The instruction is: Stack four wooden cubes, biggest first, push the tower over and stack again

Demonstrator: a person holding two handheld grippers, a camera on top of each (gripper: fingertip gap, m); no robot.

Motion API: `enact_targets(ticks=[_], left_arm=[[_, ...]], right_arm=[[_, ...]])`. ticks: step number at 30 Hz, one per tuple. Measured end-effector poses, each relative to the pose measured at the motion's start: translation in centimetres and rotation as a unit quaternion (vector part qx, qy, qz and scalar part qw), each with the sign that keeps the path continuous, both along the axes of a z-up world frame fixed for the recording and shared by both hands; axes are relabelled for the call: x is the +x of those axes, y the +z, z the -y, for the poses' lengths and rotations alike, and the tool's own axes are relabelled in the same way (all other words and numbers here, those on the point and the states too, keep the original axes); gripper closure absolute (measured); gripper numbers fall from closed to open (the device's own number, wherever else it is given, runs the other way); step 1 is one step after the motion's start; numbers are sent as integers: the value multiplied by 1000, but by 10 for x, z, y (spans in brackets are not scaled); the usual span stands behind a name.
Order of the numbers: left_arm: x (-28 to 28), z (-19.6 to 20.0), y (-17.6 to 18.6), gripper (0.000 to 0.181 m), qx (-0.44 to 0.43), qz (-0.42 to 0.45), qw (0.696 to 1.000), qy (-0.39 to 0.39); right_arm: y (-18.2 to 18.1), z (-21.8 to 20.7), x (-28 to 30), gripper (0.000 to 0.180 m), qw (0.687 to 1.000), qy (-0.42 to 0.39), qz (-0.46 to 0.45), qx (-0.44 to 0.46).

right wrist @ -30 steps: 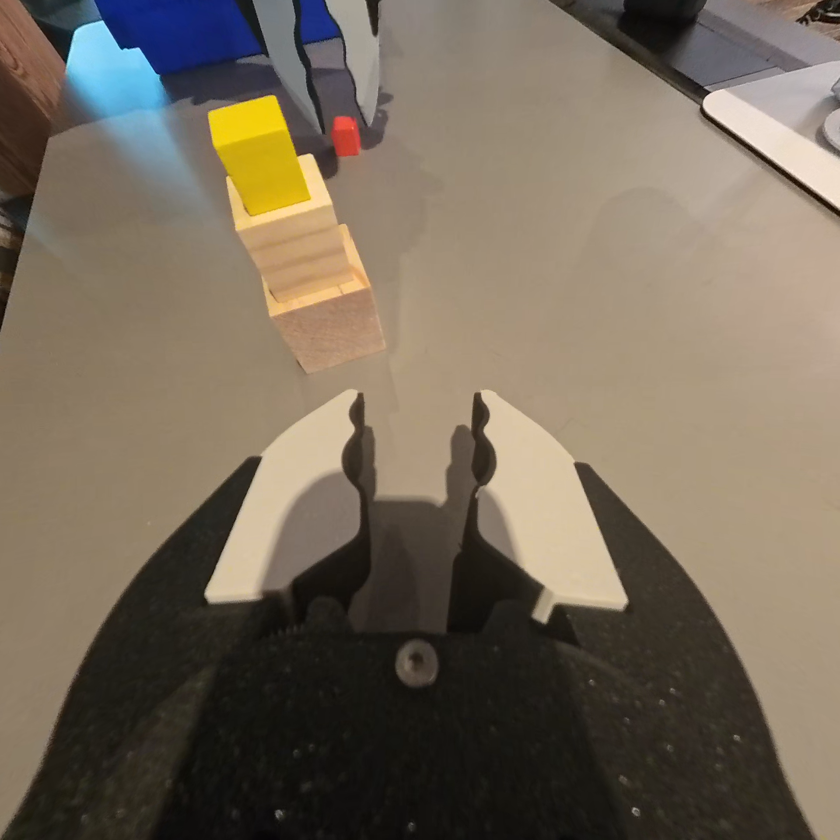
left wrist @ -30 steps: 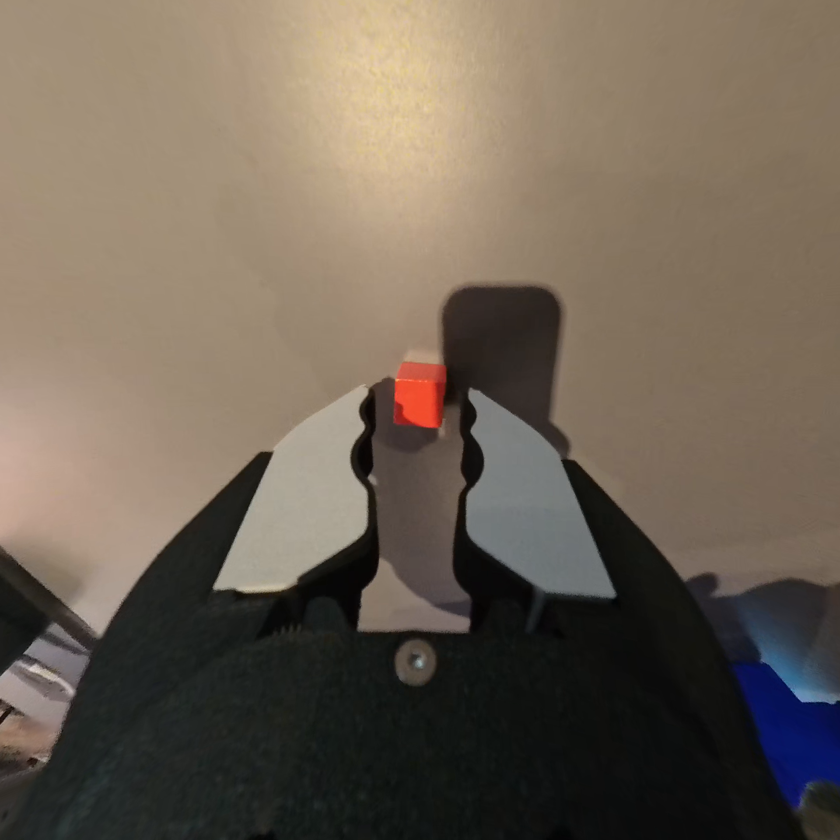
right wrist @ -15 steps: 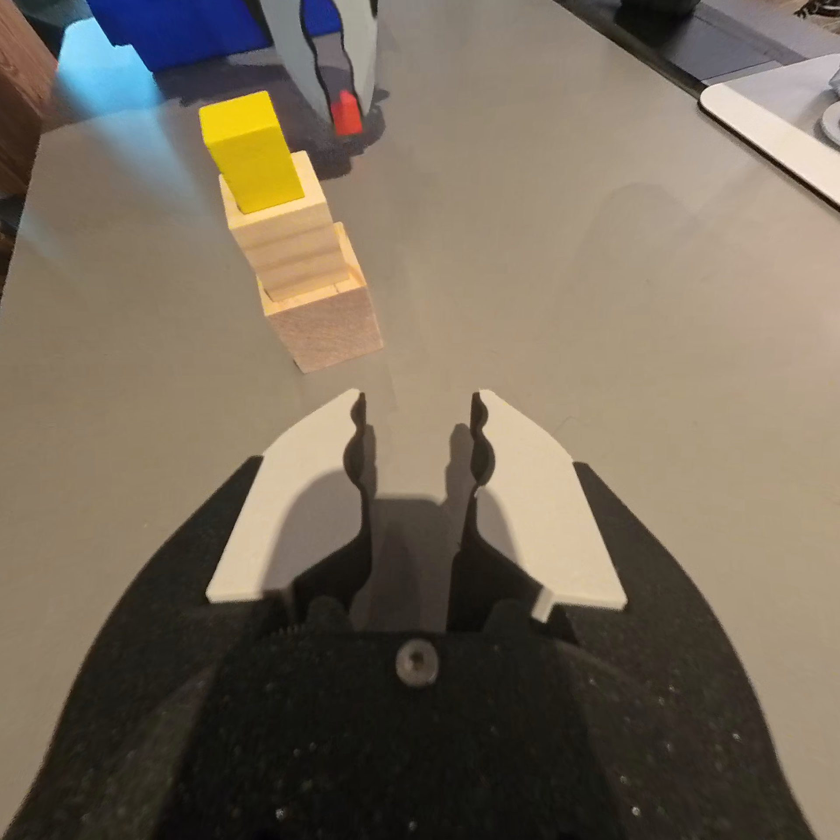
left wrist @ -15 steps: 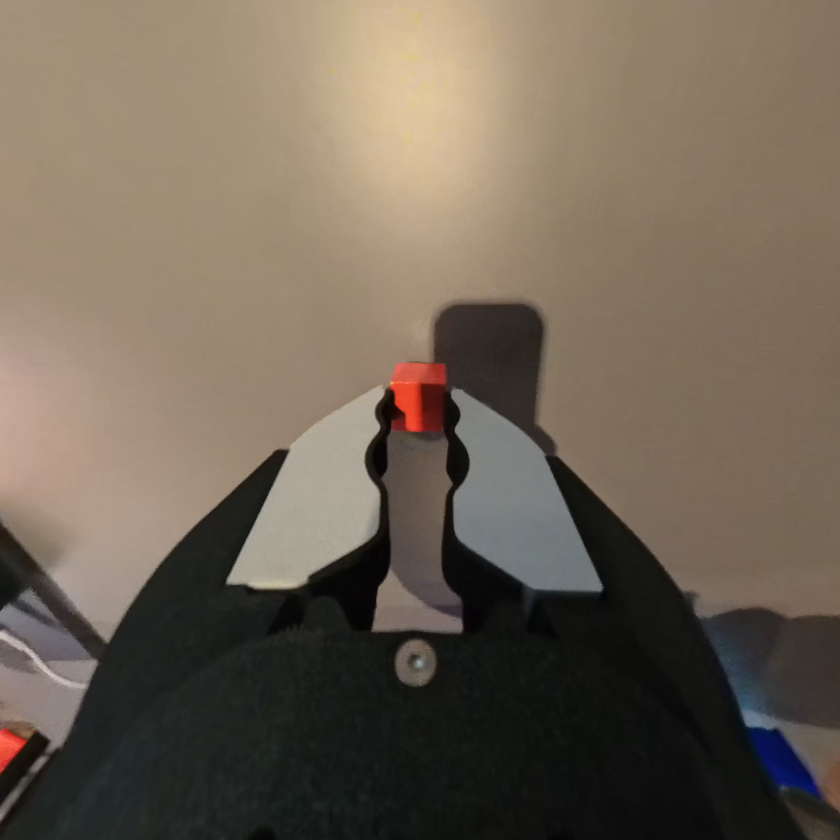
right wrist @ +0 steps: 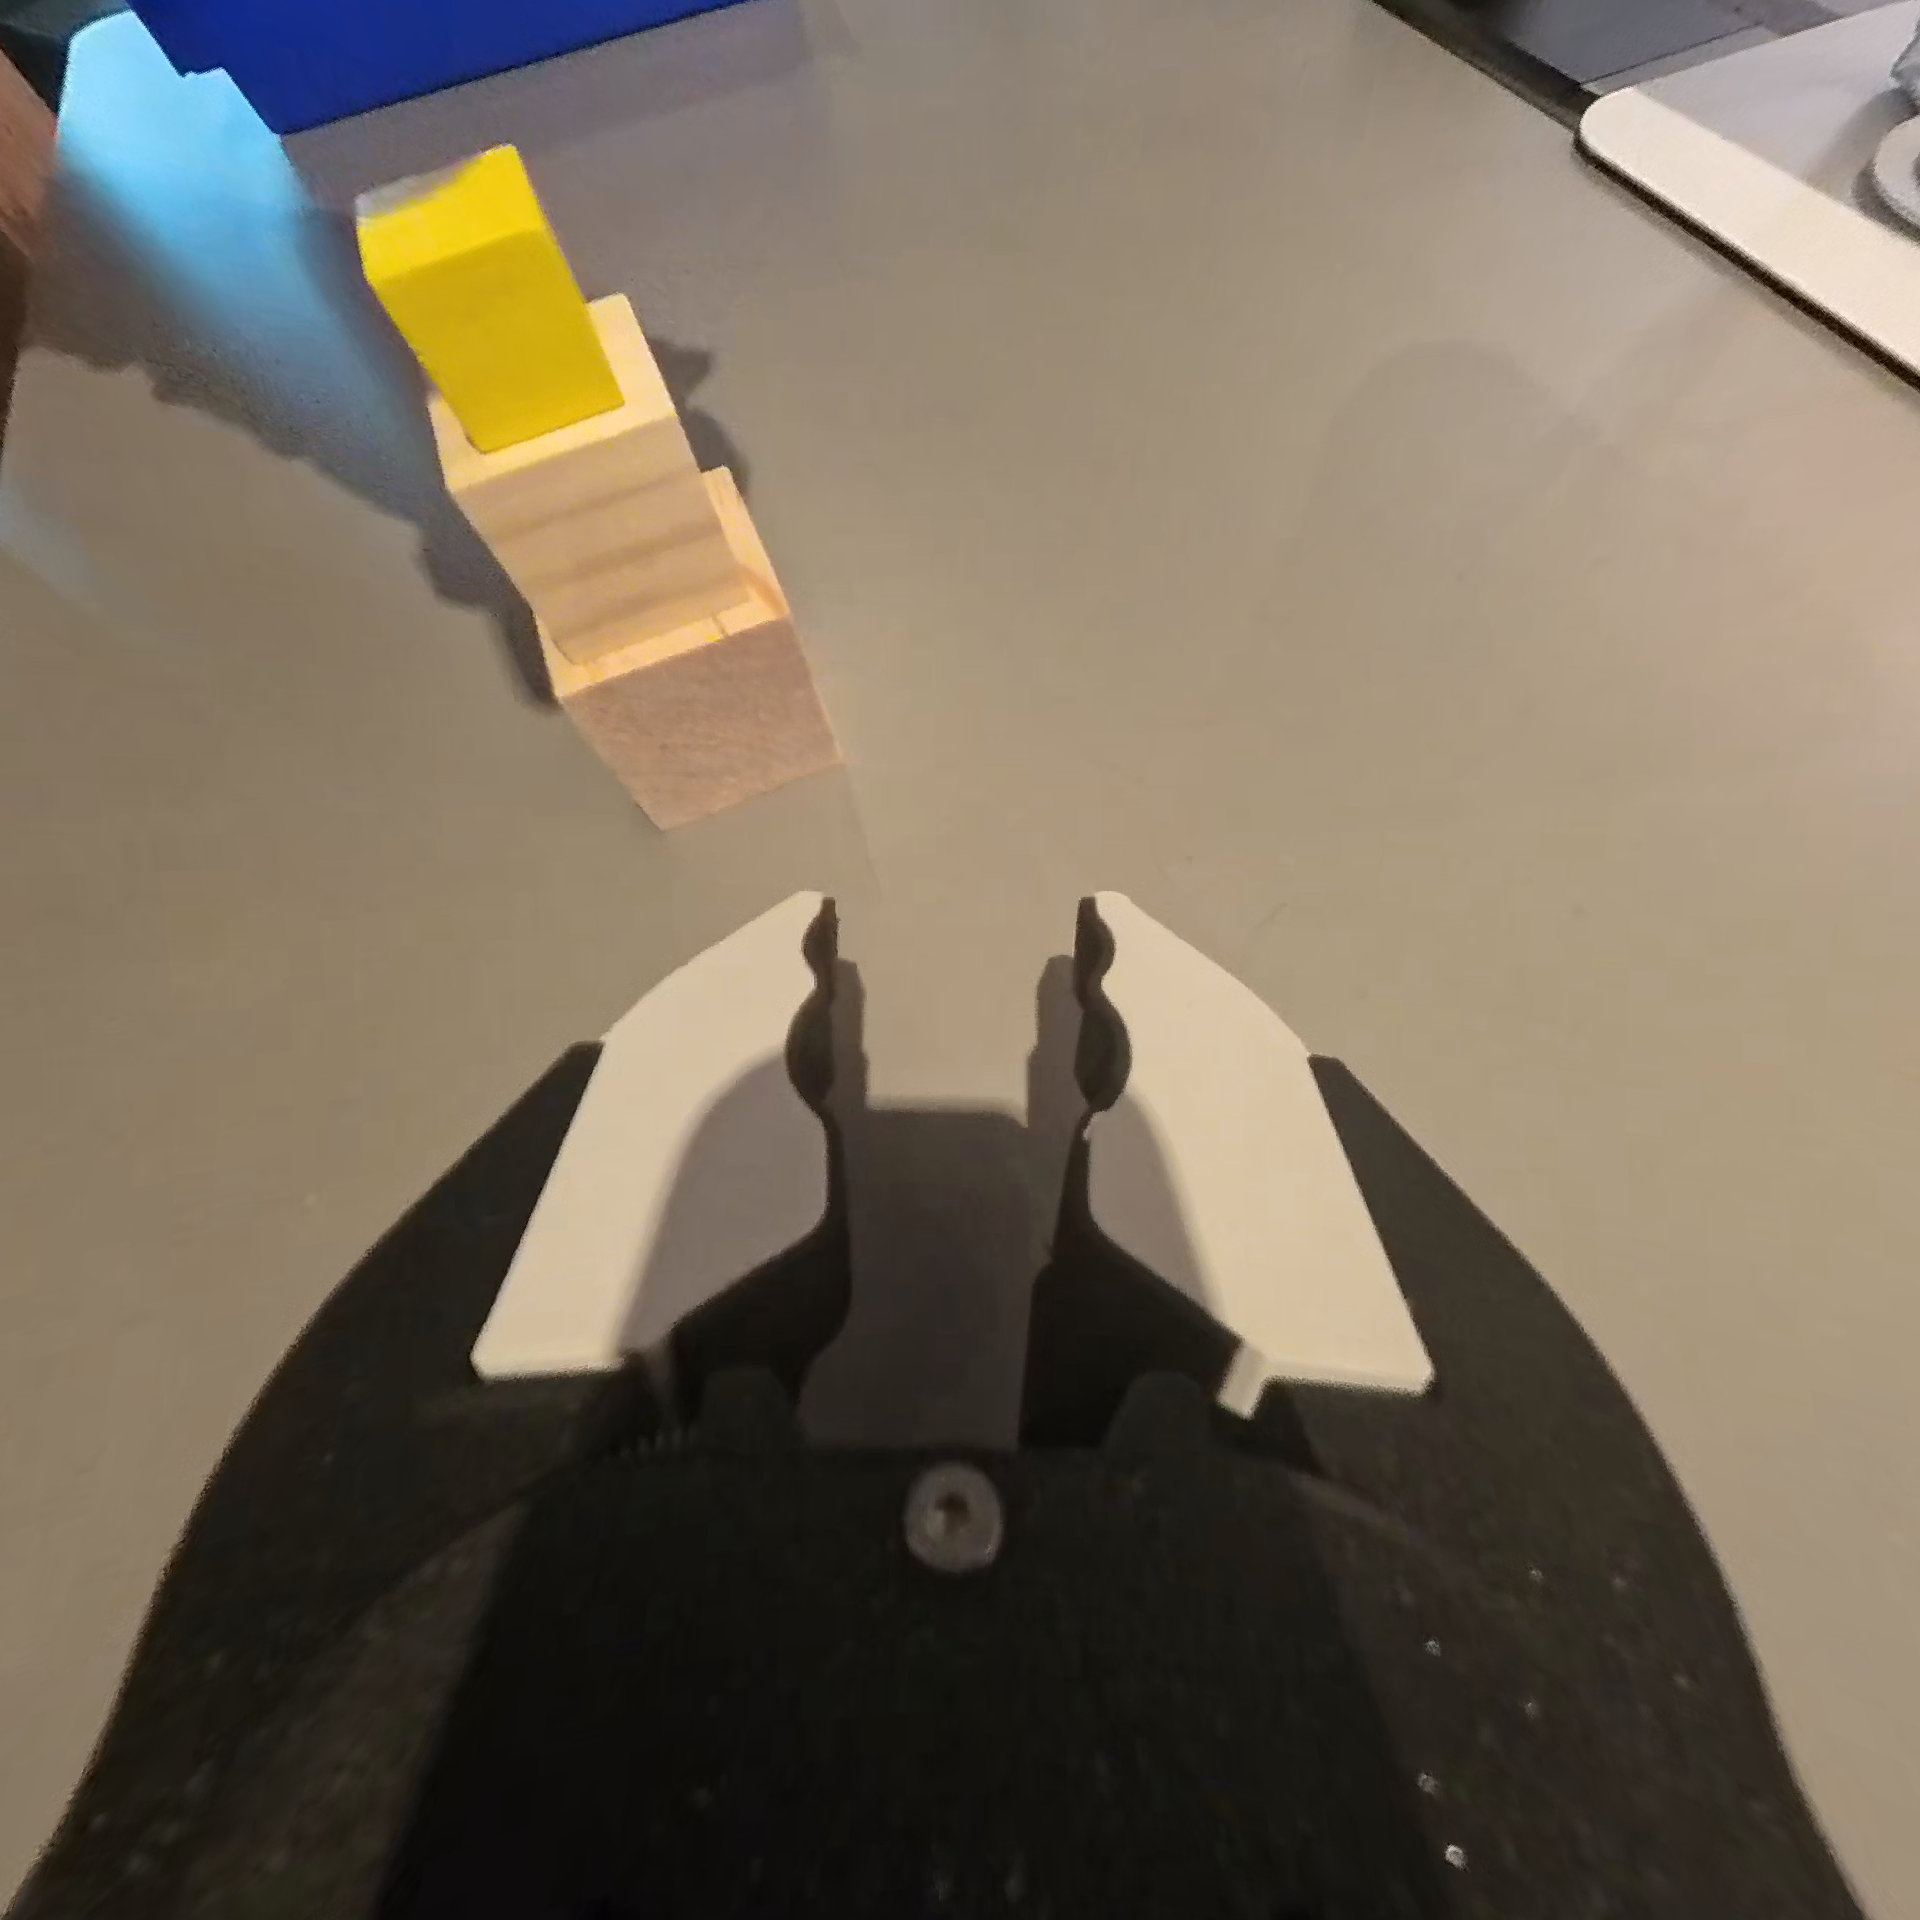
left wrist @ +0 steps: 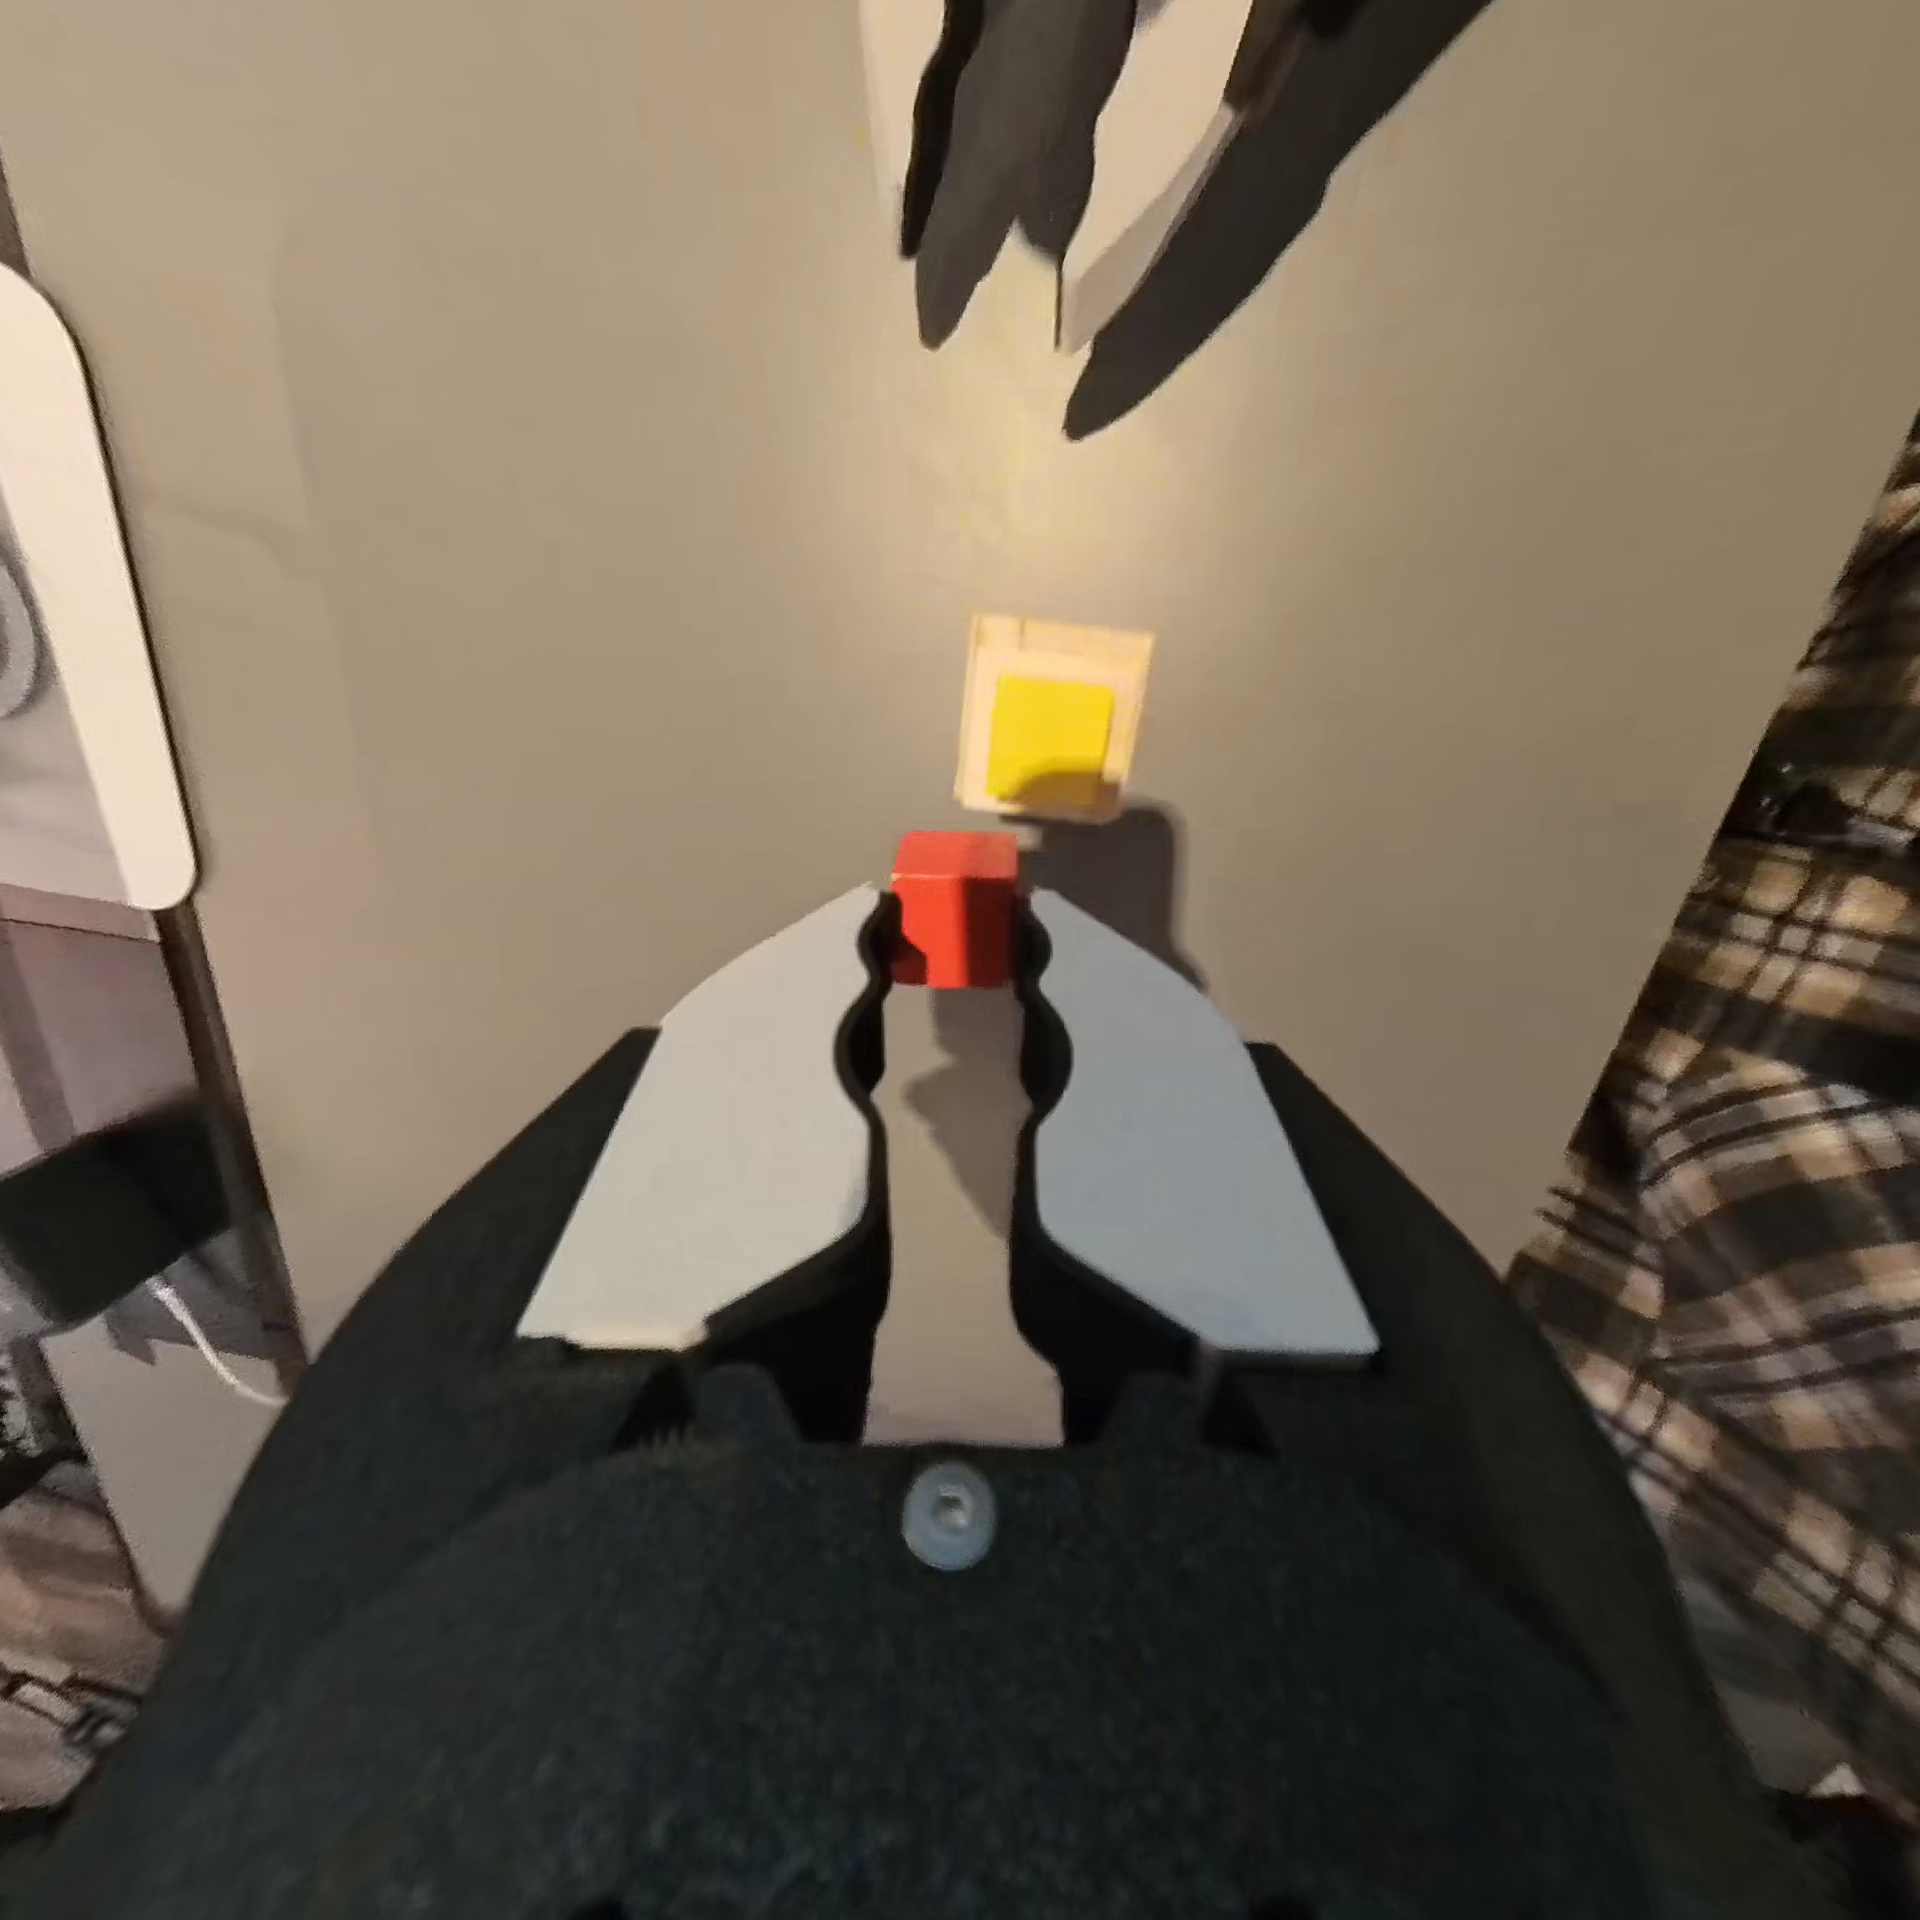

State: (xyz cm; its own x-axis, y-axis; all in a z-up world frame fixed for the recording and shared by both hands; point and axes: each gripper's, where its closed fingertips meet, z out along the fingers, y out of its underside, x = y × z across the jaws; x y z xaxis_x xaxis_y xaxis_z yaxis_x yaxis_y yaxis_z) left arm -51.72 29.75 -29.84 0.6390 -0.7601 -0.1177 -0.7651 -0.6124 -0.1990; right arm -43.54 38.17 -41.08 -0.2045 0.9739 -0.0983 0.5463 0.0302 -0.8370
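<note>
My left gripper [left wrist: 956, 904] is clenched on the small red cube [left wrist: 954, 925], pinching its side faces between the grey scalloped fingertips [left wrist: 831, 935], one vertical edge turned toward my camera. I hold it above the counter [left wrist: 520, 520], looking almost straight down; the tower sits just past it at about 1 o'clock. From here I see the yellow block's [left wrist: 1049, 746] square top centred on the pale wooden cubes [left wrist: 1132, 665] beneath.

My right gripper [right wrist: 954, 914] is released, its white fingers apart with nothing between them, low over the smooth grey counter [right wrist: 1247, 520]. The tower stands at 11 o'clock from it, upright with its long axis vertical: a raw, grainy wooden base cube [right wrist: 707, 738], a smaller pale cube [right wrist: 592, 520] on it, then the glossy yellow block [right wrist: 488, 301] on top.
</note>
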Motion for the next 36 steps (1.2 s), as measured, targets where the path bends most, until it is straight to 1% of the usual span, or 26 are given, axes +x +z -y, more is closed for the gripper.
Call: enact_targets(ticks=[1, 7, 15, 24, 36], left_arm=[[5, -2, -1, 160, -5, 4, 1000, 5], [20, -5, -12, 159, -30, 27, 999, 18], [20, -6, -20, 159, -43, 5, 999, 12], [19, -2, -28, 159, -57, -25, 998, -18], [21, -2, -31, 159, -67, -22, 997, -23]], right_arm=[[1, 0, 0, 137, 1000, -1, -1, -1], [3, 0, 1, 137, 1000, -1, -3, 0], [4, 3, 0, 137, 1000, 5, -2, 2], [4, 4, 0, 137, 1000, 6, -2, 1], [3, 5, 0, 137, 1000, 9, 1, -2]])
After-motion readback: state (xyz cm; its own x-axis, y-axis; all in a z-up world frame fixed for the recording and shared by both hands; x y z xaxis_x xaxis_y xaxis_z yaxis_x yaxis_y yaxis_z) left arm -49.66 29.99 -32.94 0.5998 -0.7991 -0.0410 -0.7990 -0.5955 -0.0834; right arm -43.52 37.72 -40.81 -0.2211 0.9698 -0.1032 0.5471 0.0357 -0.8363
